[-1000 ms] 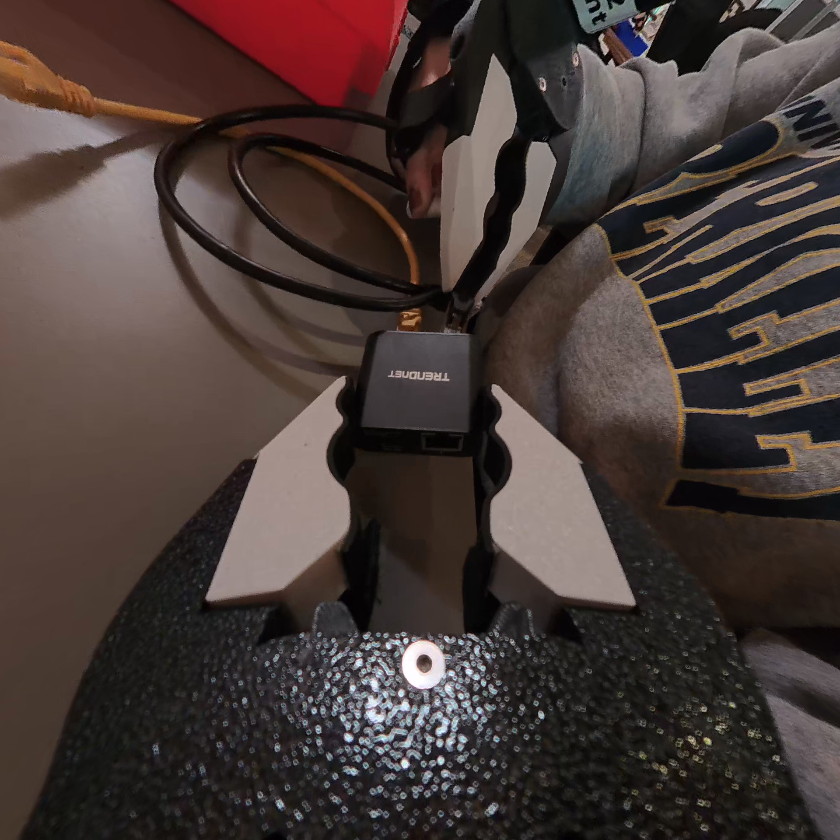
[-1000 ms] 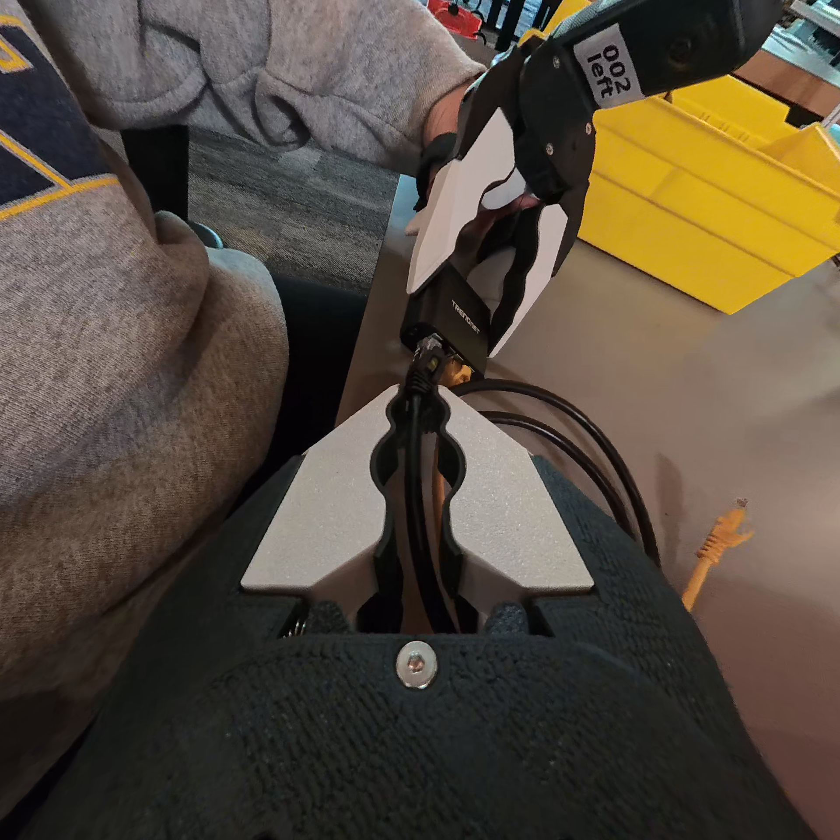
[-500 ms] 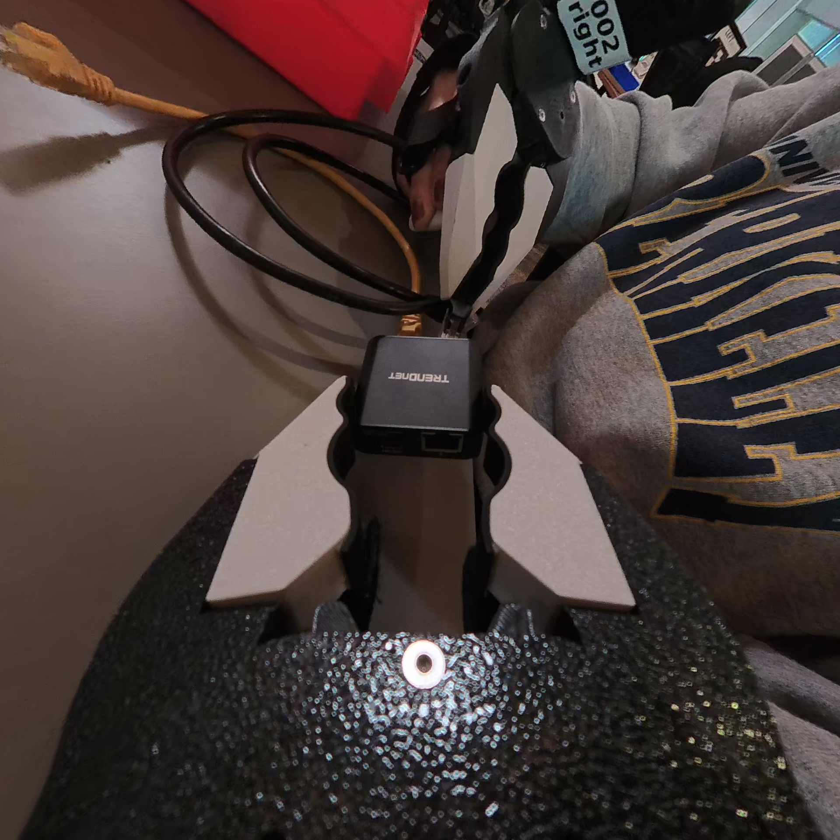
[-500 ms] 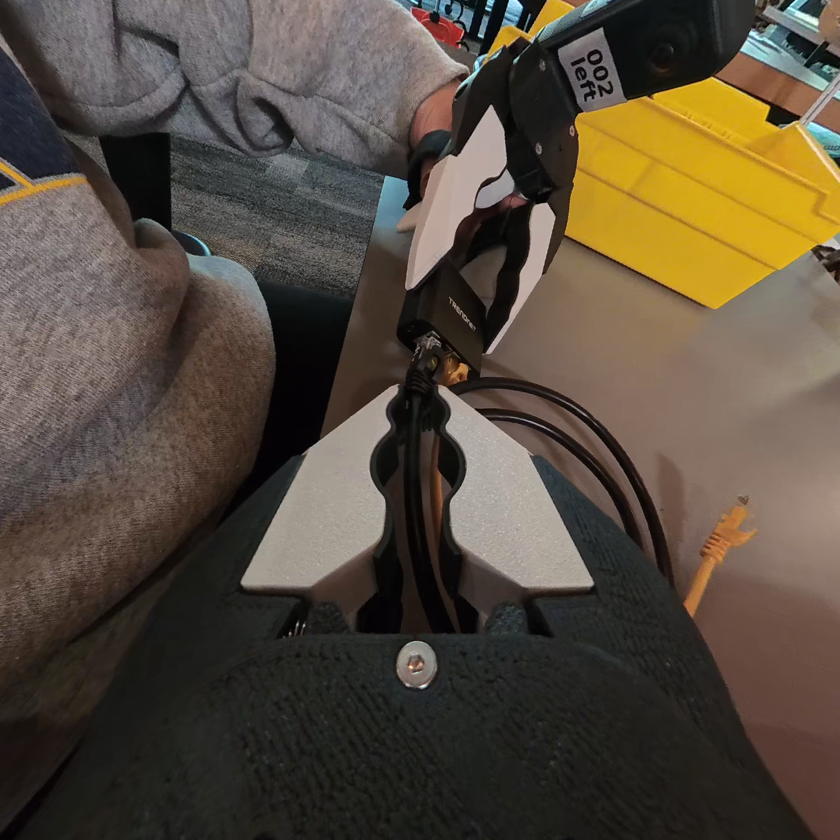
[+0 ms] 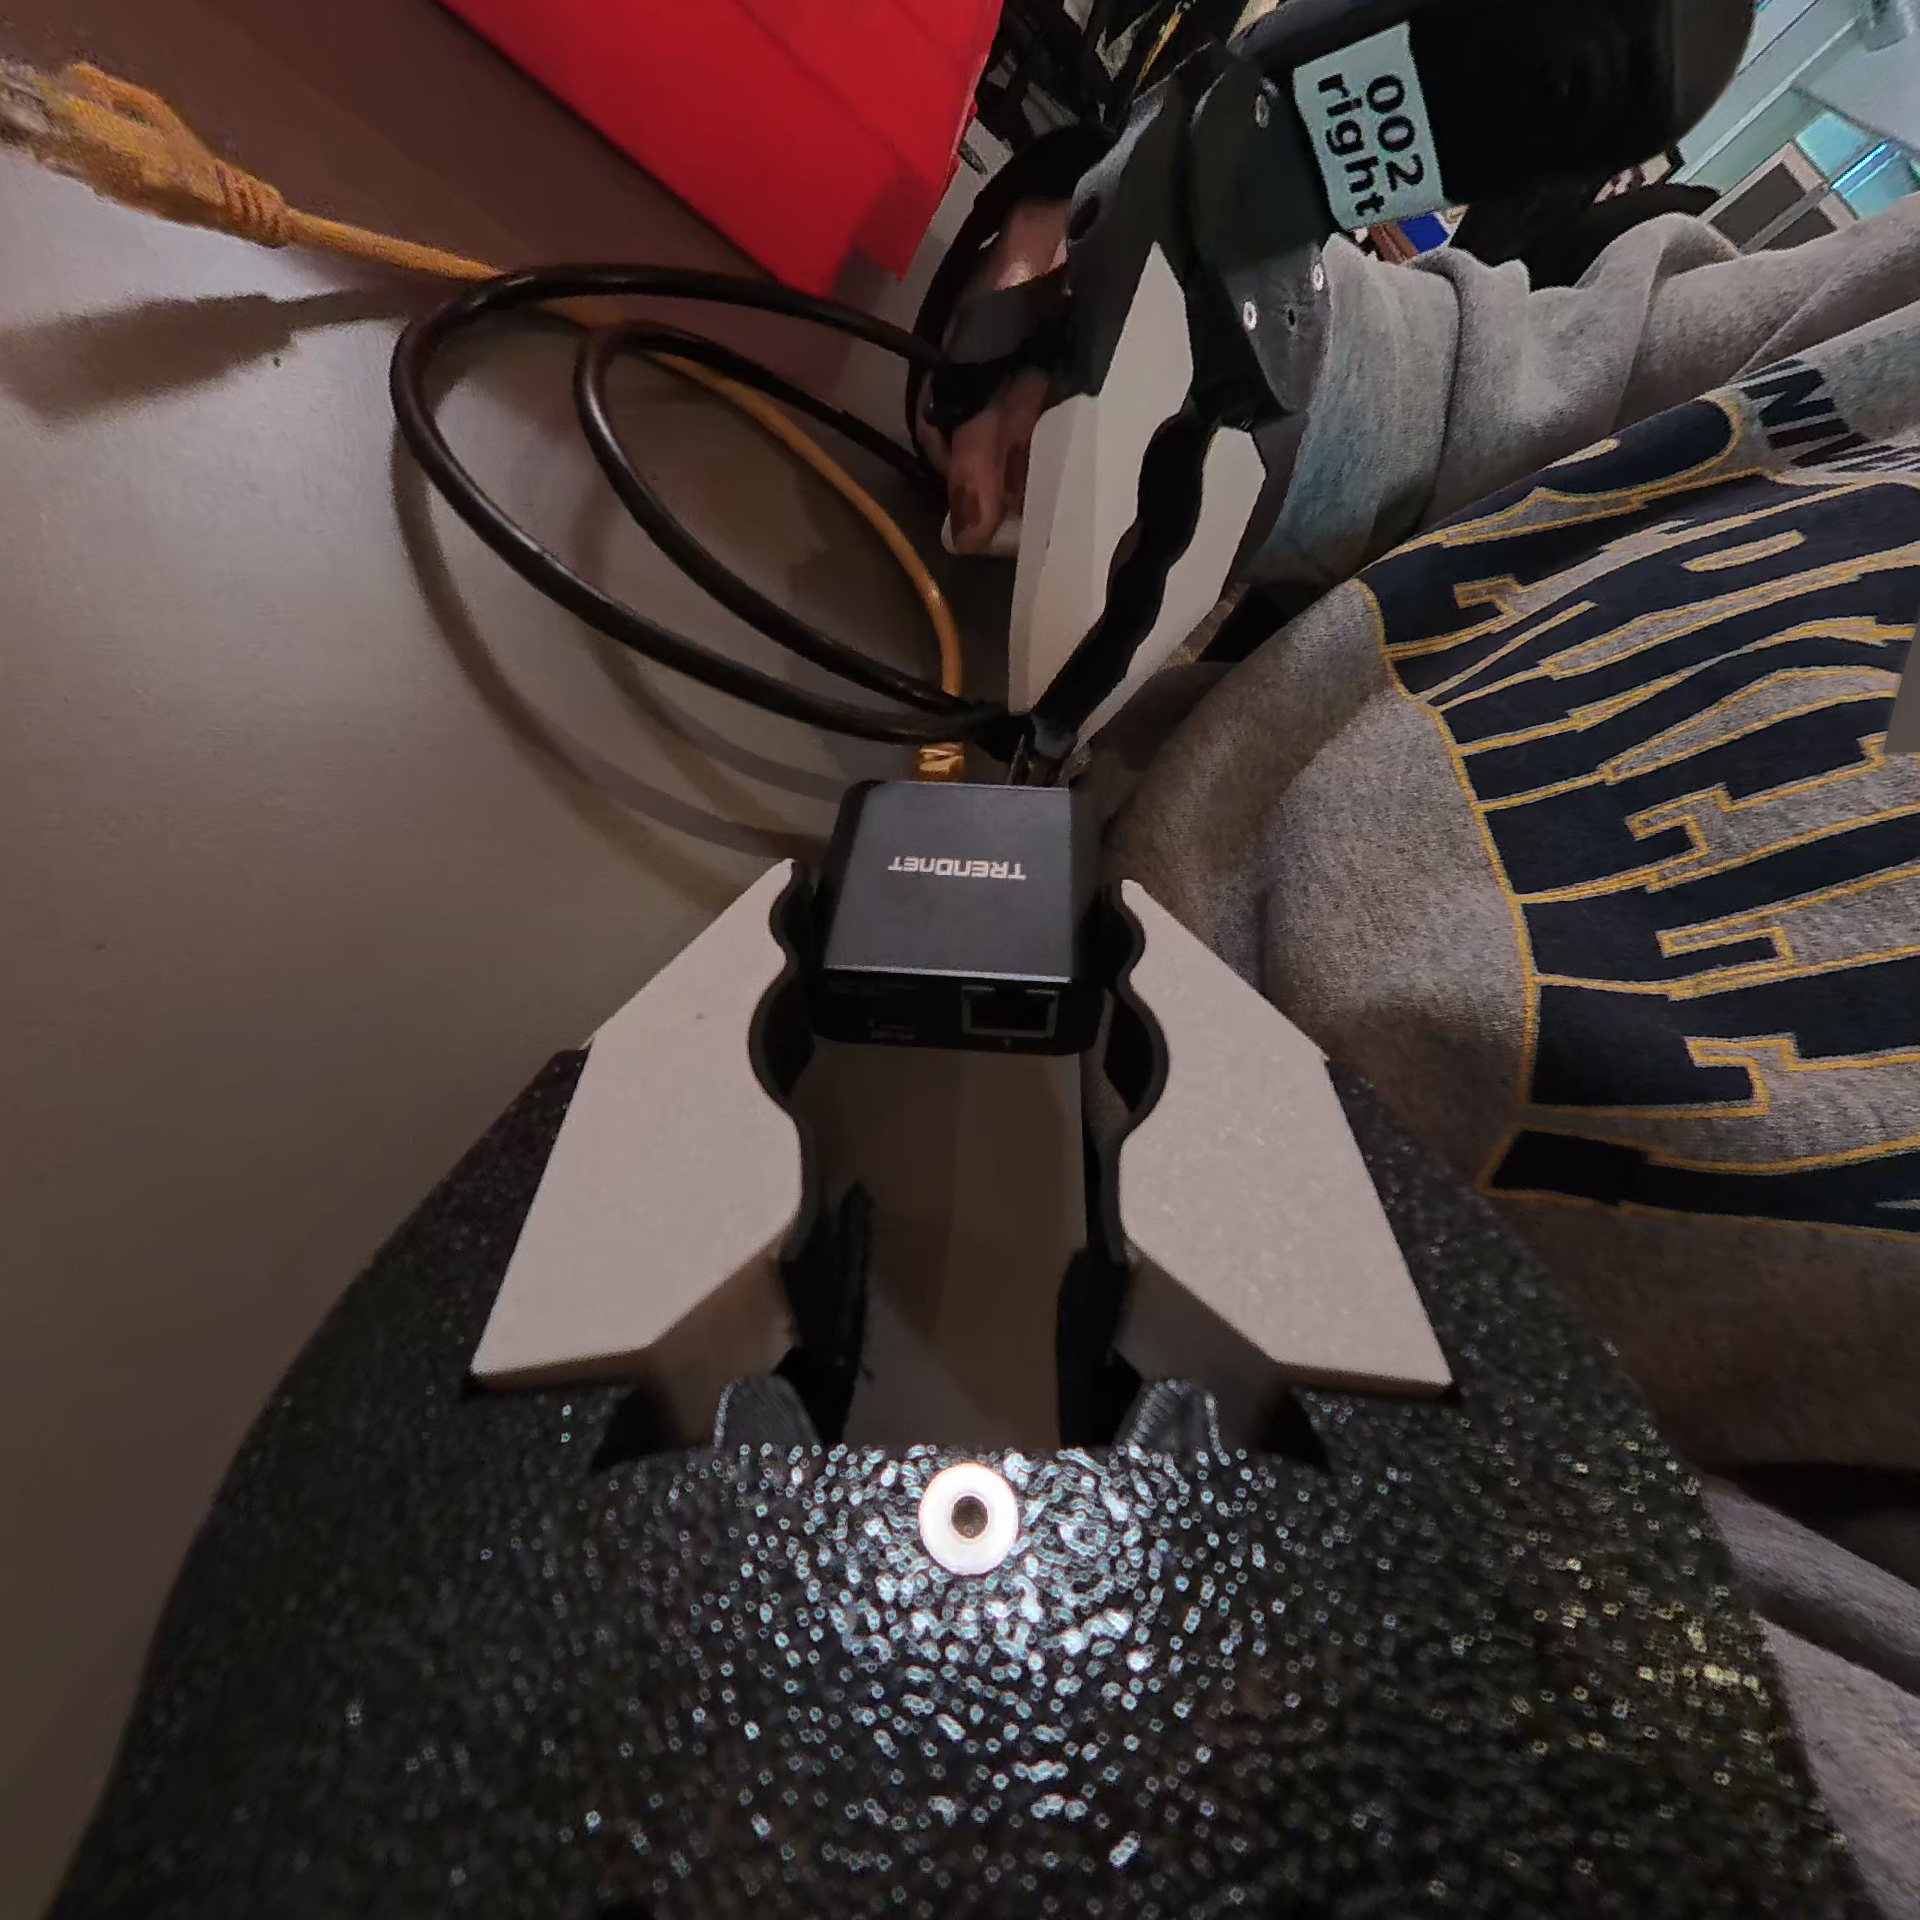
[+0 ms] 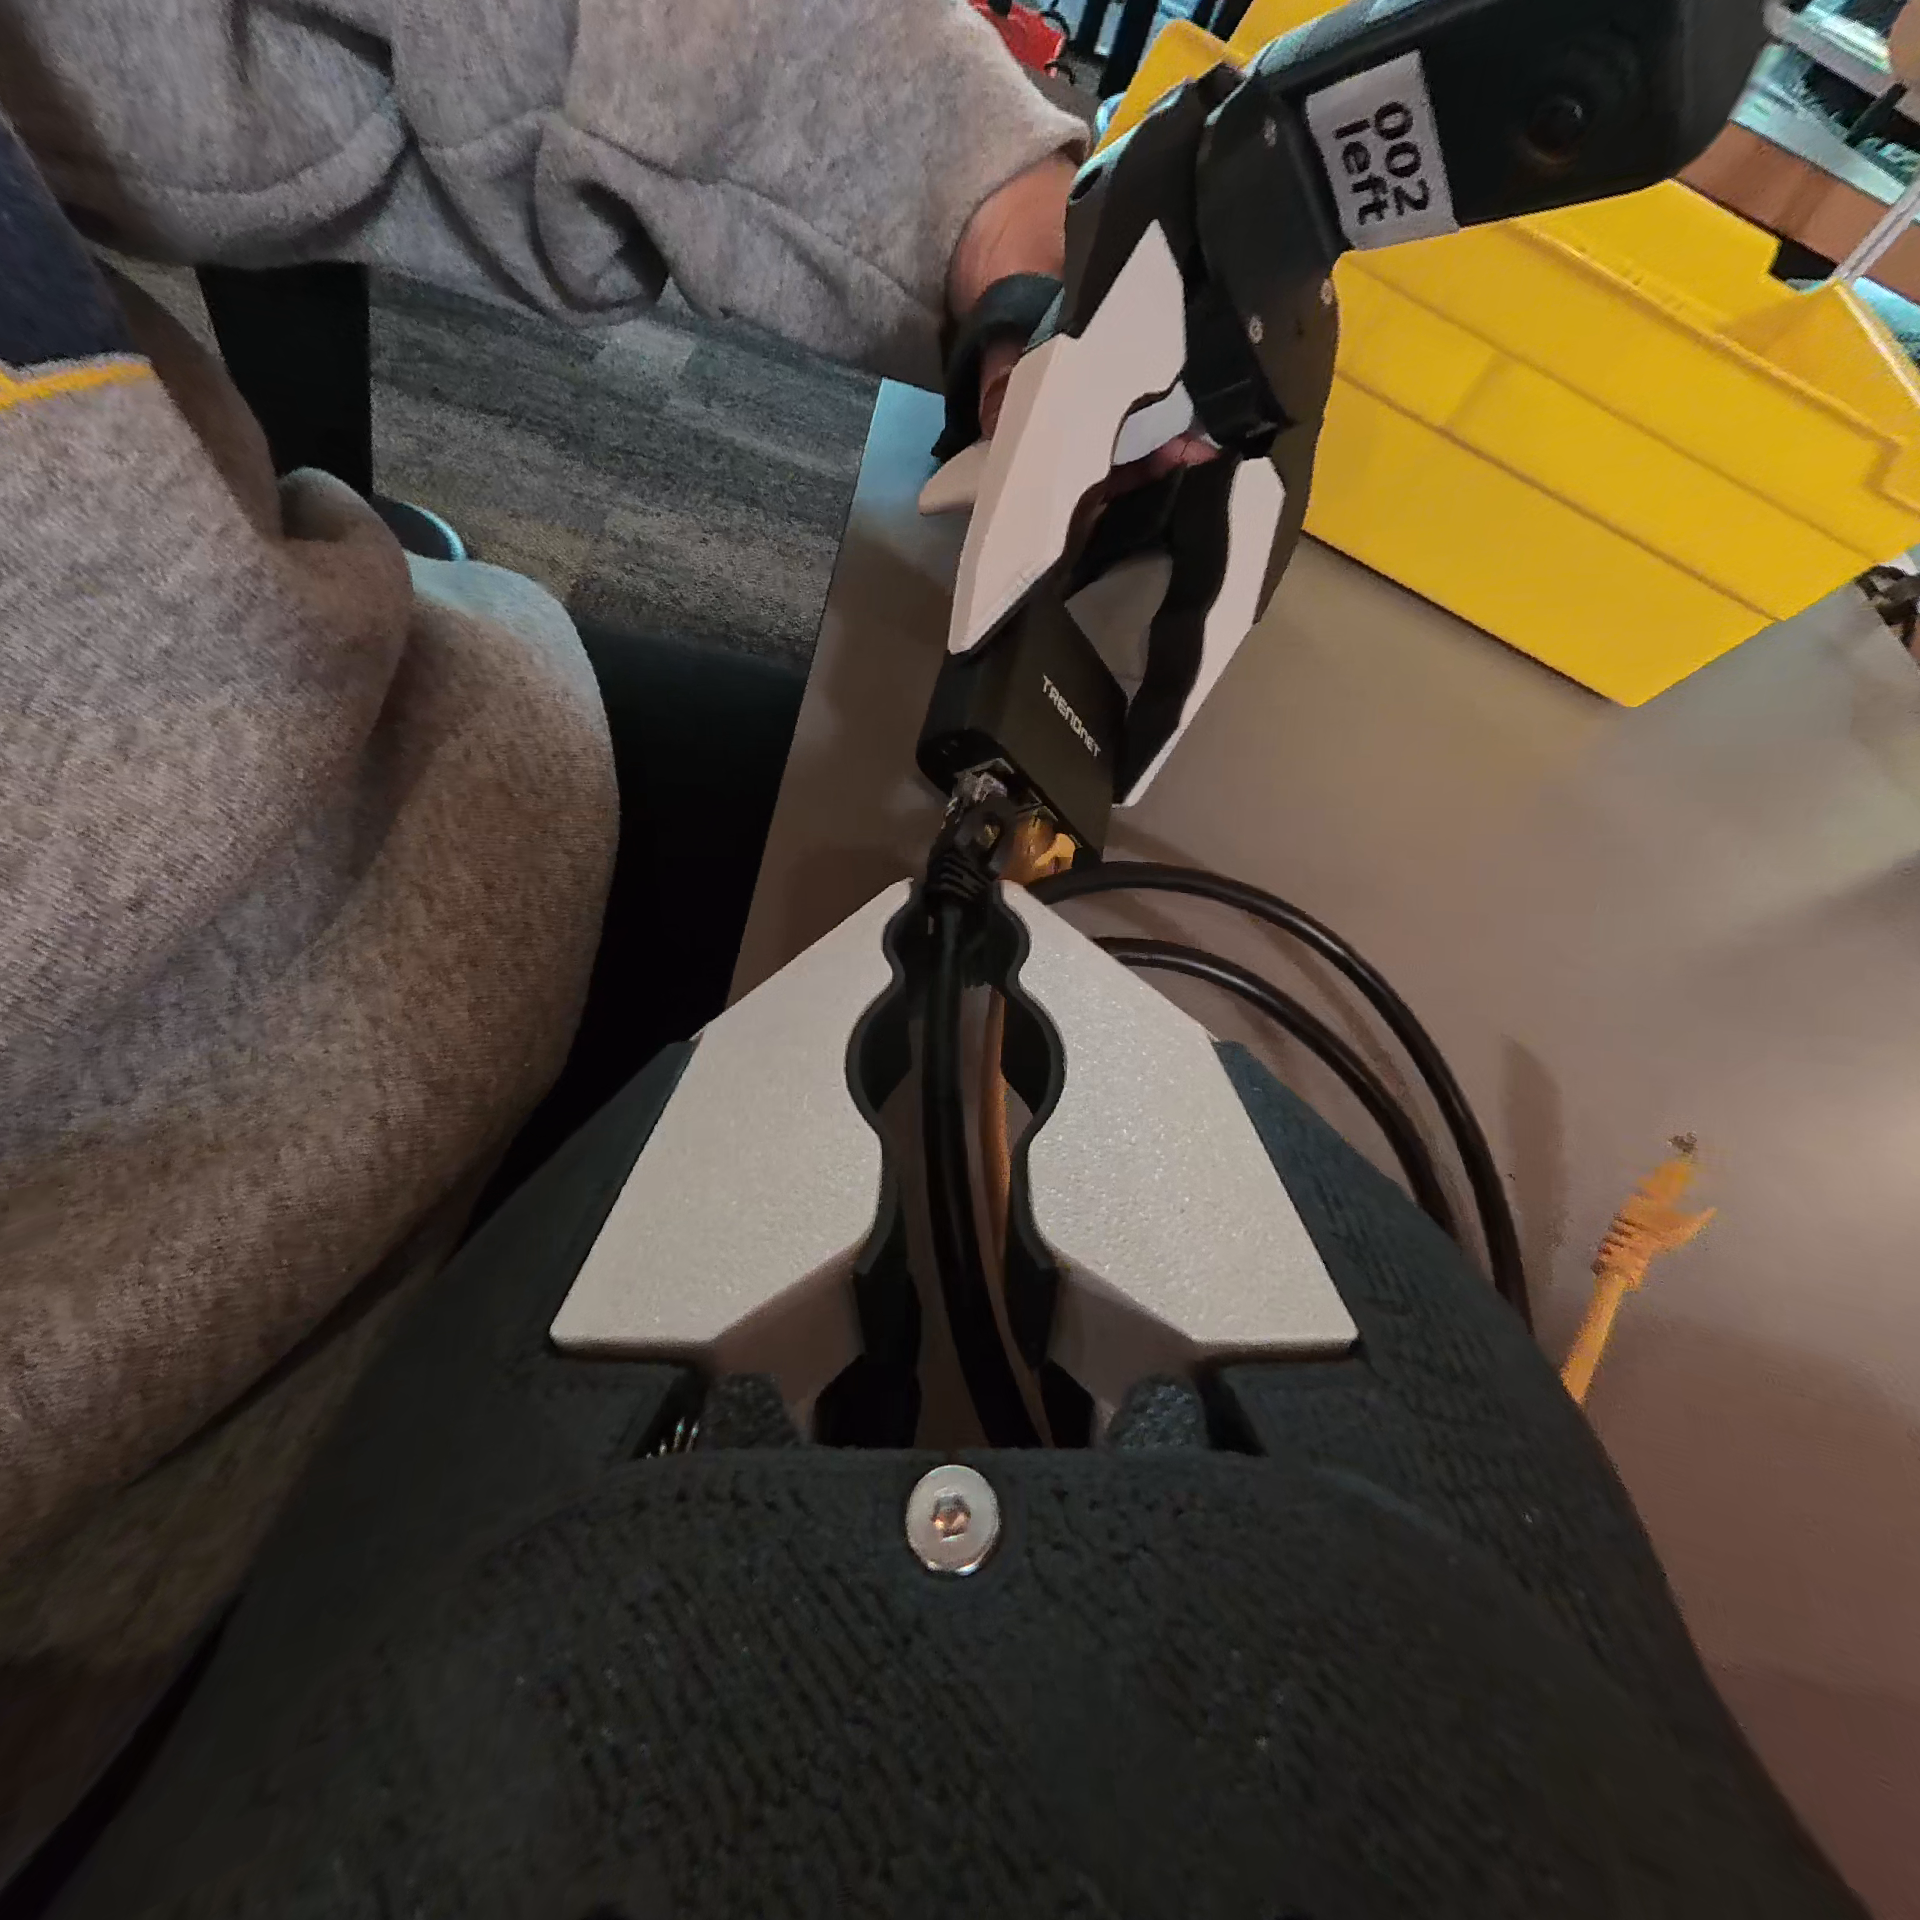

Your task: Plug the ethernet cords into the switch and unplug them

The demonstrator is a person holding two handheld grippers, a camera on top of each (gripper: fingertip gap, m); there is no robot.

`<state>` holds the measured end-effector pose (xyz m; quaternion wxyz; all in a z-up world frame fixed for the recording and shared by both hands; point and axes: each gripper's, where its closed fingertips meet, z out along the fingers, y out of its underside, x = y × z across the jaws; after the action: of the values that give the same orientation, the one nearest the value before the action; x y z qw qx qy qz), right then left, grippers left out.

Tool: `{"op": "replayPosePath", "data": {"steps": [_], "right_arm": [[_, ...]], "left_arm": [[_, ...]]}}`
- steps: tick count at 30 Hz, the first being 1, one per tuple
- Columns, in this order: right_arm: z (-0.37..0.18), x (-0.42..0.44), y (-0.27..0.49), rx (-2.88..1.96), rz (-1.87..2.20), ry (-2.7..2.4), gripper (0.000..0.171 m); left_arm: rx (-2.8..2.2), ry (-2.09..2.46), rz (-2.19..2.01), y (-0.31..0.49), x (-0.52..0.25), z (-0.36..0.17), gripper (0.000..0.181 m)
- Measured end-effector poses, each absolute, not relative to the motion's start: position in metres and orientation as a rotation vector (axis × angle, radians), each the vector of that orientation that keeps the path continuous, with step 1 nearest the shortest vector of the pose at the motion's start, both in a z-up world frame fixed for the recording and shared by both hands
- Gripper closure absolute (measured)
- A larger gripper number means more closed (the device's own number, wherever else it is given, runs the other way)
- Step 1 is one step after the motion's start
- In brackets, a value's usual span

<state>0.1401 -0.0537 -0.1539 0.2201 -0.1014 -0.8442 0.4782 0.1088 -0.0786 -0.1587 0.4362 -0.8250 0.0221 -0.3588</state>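
My left gripper point(image 5: 954, 883) is shut on the small black switch point(image 5: 951, 914) and holds it above the table; an empty port faces the camera. The left gripper also shows in the right wrist view point(image 6: 1049, 717) with the switch point(image 6: 1023, 727). My right gripper point(image 6: 961, 899) is shut on the black ethernet cord point(image 6: 951, 1060) just behind its plug point(image 6: 975, 816). The plug sits at a port on the switch's far face; I cannot tell how deep. A yellow ethernet cord point(image 6: 1039, 847) is plugged in beside it. Its loose end point(image 6: 1652, 1210) lies on the table.
The black cord loops point(image 5: 499, 520) on the grey table point(image 5: 208, 831) beyond the switch. A red box point(image 5: 748, 114) stands behind it and a yellow bin point(image 6: 1558, 436) on the other side. A person's grey sweatshirt point(image 5: 1455, 831) is close by, at the table edge point(image 6: 831, 623). Some 5 cm of space lies between my two pairs of fingers.
Both grippers keep their holds. The two grippers and the switch have shifted slightly together over the table; the black plug stays at the switch's port.
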Motion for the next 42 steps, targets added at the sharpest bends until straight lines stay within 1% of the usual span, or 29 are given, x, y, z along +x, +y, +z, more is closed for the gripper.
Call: {"op": "replayPosePath", "data": {"steps": [4,10,13,16,22,24,25,29,30,32,37,39,42], "right_arm": [[-0.148,0.135,-0.052,-0.364,1.387,-2.313,0.162],[-0.151,0.131,-0.055,-0.394,1.347,-2.31,0.163],[-0.146,0.126,-0.055,-0.45,1.357,-2.267,0.164],[-0.141,0.124,-0.057,-0.515,1.427,-2.243,0.163],[-0.147,0.123,-0.056,-0.491,1.343,-2.263,0.163],[-0.149,0.121,-0.058,-0.498,1.339,-2.274,0.163],[-0.149,0.12,-0.059,-0.497,1.333,-2.276,0.163],[-0.147,0.118,-0.062,-0.499,1.346,-2.267,0.163],[-0.147,0.117,-0.063,-0.508,1.355,-2.264,0.163],[-0.147,0.116,-0.063,-0.518,1.355,-2.27,0.162],[-0.151,0.117,-0.062,-0.507,1.325,-2.289,0.163],[-0.153,0.119,-0.063,-0.483,1.312,-2.306,0.163],[-0.154,0.122,-0.061,-0.407,1.254,-2.312,0.162]], "left_arm": [[-2.05,0.049,-0.898,-0.078,0.108,-0.158,0.128],[-2.057,0.031,-0.869,-0.078,0.106,-0.16,0.129],[-2.063,0.026,-0.856,-0.078,0.105,-0.16,0.134],[-2.053,0.009,-0.871,-0.078,0.104,-0.159,0.134],[-2.052,-0.004,-0.802,-0.078,0.099,-0.158,0.134],[-2.092,0.042,-0.696,-0.08,0.098,-0.161,0.129],[-2.147,0.094,-0.619,-0.084,0.099,-0.165,0.115],[-2.358,0.471,-0.044,-0.097,0.092,-0.185,0.101],[-2.314,0.519,0.045,-0.092,0.094,-0.177,0.11],[-2.333,0.629,0.241,-0.092,0.086,-0.176,0.12],[-2.37,0.634,0.294,-0.097,0.081,-0.175,0.12],[-2.374,0.613,0.27,-0.099,0.08,-0.175,0.118],[-2.386,0.546,0.175,-0.098,0.08,-0.178,0.119]]}}
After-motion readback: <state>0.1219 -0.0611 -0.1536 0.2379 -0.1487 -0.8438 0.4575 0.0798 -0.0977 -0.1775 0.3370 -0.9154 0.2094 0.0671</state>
